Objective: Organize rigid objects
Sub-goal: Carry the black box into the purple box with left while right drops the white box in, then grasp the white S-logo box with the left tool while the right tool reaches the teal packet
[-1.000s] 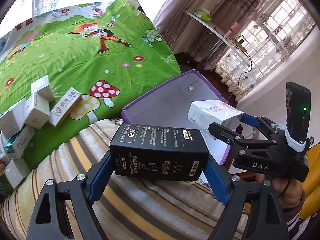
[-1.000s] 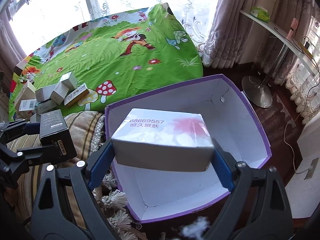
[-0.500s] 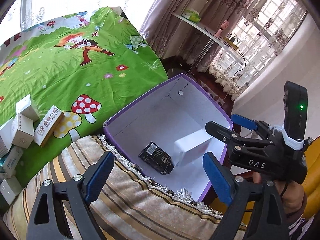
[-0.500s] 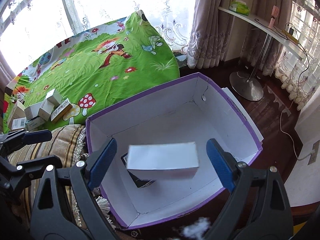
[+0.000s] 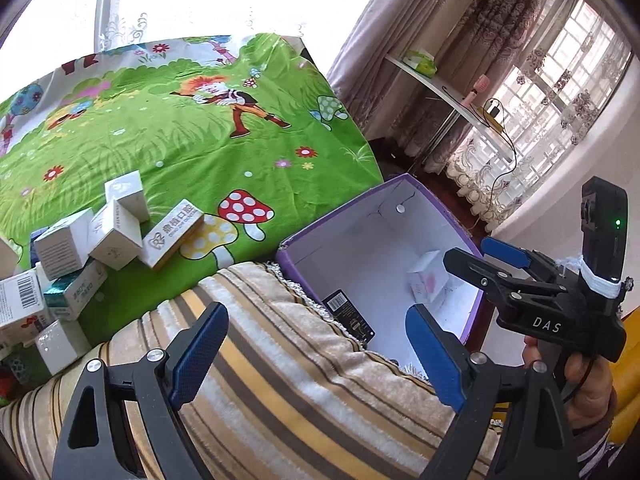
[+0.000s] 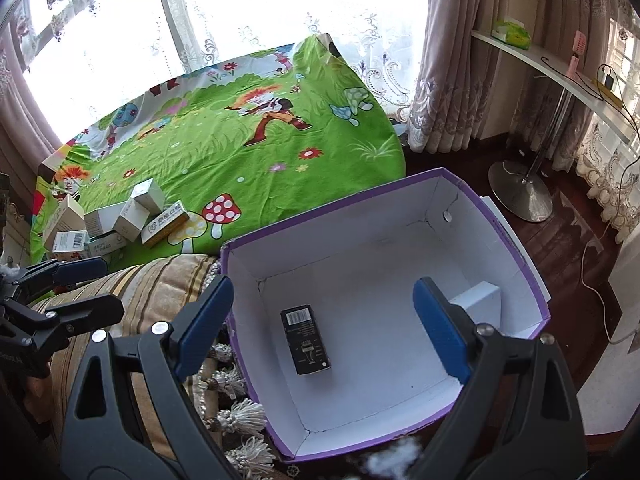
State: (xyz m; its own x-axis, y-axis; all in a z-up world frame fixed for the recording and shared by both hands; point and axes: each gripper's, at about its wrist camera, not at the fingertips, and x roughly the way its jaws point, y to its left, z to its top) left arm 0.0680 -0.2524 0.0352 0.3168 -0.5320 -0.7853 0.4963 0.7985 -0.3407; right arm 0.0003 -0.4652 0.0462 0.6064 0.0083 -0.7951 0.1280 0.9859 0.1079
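my left gripper hangs over the striped cushion, fingers spread wide, nothing between them. my right gripper is over the purple box, fingers just as wide apart and bare.

in the right wrist view the black box lies flat on the white floor of the purple box, at about 9 o'clock from the floor's middle, barcode end toward the far wall. the white box sits at about 3 o'clock, close to the right wall, partly behind my right finger; whether it touches the wall i cannot tell. the two are well apart.

a cluster of small boxes lies on the green cartoon sheet, at 10 o'clock from the left gripper. the yellow-edged one is nearest the purple box.
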